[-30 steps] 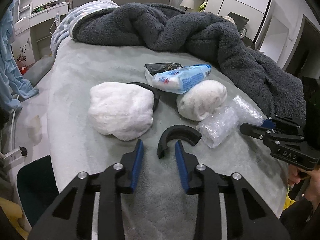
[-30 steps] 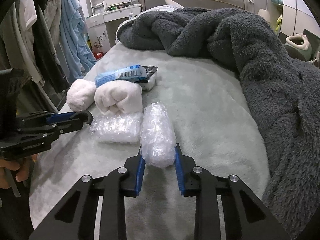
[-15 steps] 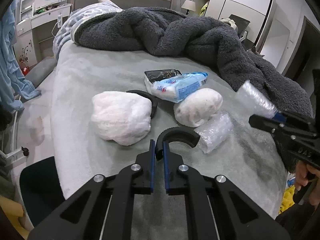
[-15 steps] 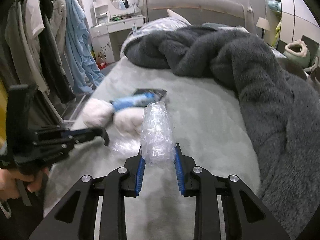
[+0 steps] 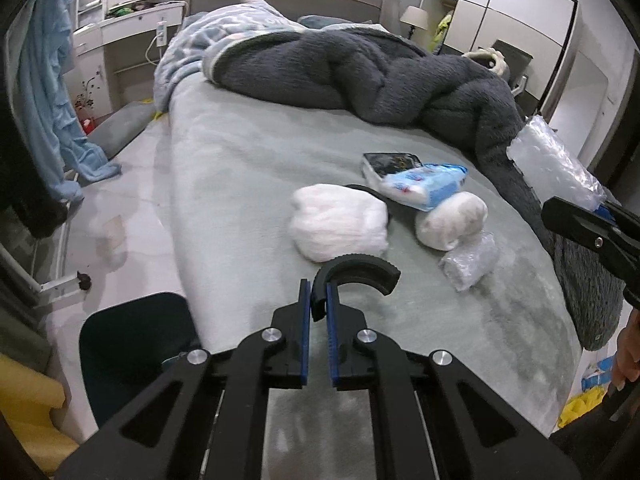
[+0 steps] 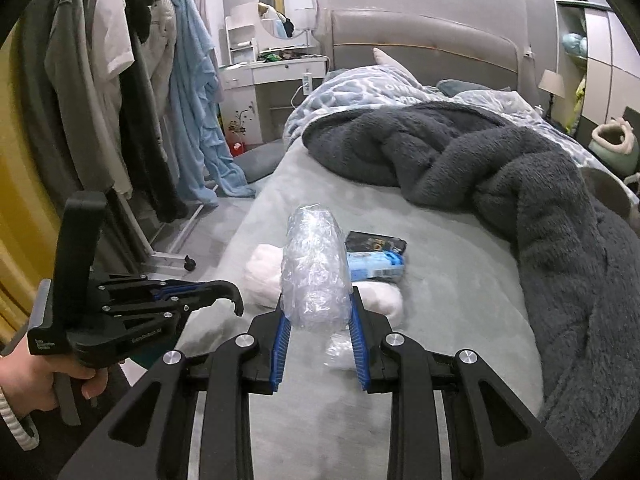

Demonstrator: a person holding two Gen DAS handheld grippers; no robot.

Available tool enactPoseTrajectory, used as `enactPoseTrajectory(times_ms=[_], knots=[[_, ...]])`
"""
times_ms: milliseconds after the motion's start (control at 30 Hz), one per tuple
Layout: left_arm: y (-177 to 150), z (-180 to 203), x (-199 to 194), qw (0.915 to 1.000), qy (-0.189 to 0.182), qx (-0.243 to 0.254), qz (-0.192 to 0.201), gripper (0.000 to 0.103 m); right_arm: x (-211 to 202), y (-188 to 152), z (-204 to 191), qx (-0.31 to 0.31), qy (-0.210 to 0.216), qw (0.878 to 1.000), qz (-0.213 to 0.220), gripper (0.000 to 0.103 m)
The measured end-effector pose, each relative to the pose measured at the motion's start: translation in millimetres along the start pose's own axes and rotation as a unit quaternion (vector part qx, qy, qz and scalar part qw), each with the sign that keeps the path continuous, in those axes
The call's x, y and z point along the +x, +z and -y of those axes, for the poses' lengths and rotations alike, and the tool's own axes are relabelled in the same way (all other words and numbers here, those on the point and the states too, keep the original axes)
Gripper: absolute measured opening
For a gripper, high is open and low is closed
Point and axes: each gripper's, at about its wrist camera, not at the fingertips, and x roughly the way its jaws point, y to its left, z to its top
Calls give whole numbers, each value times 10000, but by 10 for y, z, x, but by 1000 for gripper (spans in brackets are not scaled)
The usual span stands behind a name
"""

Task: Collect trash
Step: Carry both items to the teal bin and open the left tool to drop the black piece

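Note:
My left gripper (image 5: pixel 318 300) is shut on one end of a black curved plastic piece (image 5: pixel 356 272) and holds it above the bed's near edge. My right gripper (image 6: pixel 316 328) is shut on a clear bubble-wrap roll (image 6: pixel 314 270), lifted above the bed; the roll also shows in the left wrist view (image 5: pixel 554 166). On the grey bed sheet (image 5: pixel 248 184) lie two white fluffy wads (image 5: pixel 338 222) (image 5: pixel 452 220), a second bubble-wrap bundle (image 5: pixel 470 262), a blue-white wipes pack (image 5: pixel 424 184) and a black packet (image 5: pixel 390 160).
A dark grey fleece blanket (image 5: pixel 380 76) is heaped across the far and right side of the bed. A dark bin (image 5: pixel 132 344) stands on the floor by the bed's near left corner. Clothes hang on a rack (image 6: pixel 132 92) at left.
My left gripper closed on the black curved piece and lifted it off the sheet. My right gripper rose and drew back with the bubble-wrap roll.

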Motion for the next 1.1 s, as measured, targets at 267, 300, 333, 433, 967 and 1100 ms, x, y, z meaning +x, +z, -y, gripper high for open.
enactPoseTrajectory(times_ms=[267,300,333,433,967,1100], knots=[[-57,-211,-58,9997,179,-117,-129,9,89,103,-75,28,84,10000,23,28],[-67,-240,-55,9996,204,-140,-155,9,107,120,-111,7,100,9999,19,28],[-80,-290,-45,9994,238,-188,-192,9,126,135,-140,-17,117,9999,11,28],[-111,-424,-21,9986,286,-353,-286,9,177,174,-240,-75,170,9998,-21,28],[-114,-939,181,9908,455,-773,-1009,9,491,384,-722,-322,507,9981,-157,28],[-205,-1111,309,9865,587,-797,-1303,9,619,434,-863,-365,575,9975,-211,28]])
